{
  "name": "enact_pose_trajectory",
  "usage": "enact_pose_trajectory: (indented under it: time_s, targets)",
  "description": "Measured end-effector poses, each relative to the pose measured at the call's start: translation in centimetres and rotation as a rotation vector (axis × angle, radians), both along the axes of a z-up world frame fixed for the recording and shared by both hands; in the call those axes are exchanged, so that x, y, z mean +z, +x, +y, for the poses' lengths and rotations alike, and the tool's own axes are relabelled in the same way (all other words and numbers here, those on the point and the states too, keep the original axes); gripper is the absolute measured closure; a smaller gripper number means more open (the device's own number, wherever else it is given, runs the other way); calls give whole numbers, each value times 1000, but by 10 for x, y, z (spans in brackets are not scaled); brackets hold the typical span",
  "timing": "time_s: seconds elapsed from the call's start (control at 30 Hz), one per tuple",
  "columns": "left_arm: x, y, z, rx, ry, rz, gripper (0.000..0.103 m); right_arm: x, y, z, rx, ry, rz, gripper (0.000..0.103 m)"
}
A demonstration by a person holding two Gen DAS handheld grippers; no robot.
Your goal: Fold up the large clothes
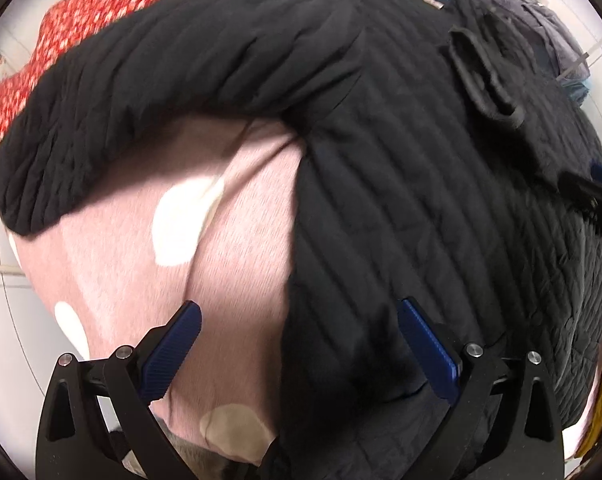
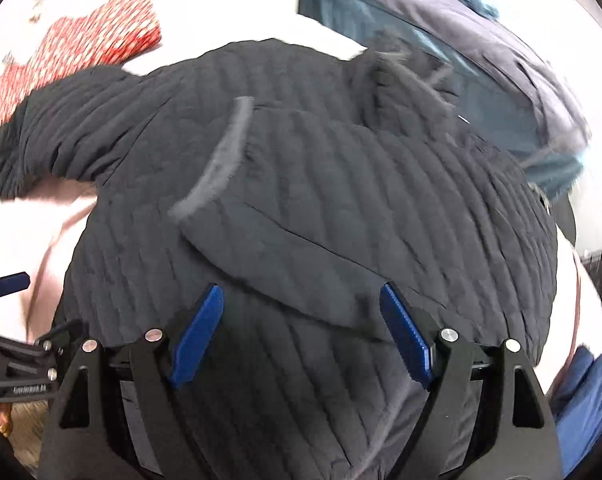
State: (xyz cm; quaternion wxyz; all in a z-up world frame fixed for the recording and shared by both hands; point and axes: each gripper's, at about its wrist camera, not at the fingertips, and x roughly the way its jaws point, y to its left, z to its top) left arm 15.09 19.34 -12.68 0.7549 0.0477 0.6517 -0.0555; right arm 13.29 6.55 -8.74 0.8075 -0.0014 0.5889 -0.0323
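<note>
Black quilted jacket (image 2: 301, 200) was spread on the pink spotted blanket (image 1: 221, 248), one sleeve (image 1: 141, 92) stretched left. Both the left hand-held gripper (image 1: 299, 344) and right hand-held gripper (image 2: 301, 332) were held released above it, nothing grasped. Slippery padding could be pinched too shallowly, so the fold might slide apart.

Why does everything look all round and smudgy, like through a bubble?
Left wrist view: the fisheye lens bulges the black quilted jacket into a dome, the corners go dark, and a white spot on the pink blanket glares. Right wrist view: the same bulge, and the blue-grey garment behind is smeared by motion blur, while the gripper fingers look sharp.
</note>
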Motion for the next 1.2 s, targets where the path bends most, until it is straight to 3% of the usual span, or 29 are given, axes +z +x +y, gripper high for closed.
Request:
enact_pose_trajectory:
  time_s: [0.23, 0.43, 0.57, 0.73, 0.87, 1.0, 1.2]
  targets:
    - [24, 37, -42, -72, -35, -91, 6, 20, -25, -79, -192, -6, -68, 23]
    - [40, 57, -107, -234, -67, -138, 7, 1, -31, -156, -391, 15, -1, 23]
    - [42, 63, -159, -360, -73, -163, 7, -16, -24, -184, -436, 54, 50, 23]
    - [20, 61, -214, -490, -61, -115, 7, -45, -12, -194, -406, 54, 123, 18]
    - [-16, 60, -241, -561, 19, -63, 6, -61, -8, -194, -385, 30, 148, 14]
    - [-43, 75, -238, -500, 1, 31, 5, -73, -7, -198, -377, 20, 173, 8]
    - [-61, 85, -251, -488, 47, 72, 5, -90, 3, -205, -388, 22, 201, 5]
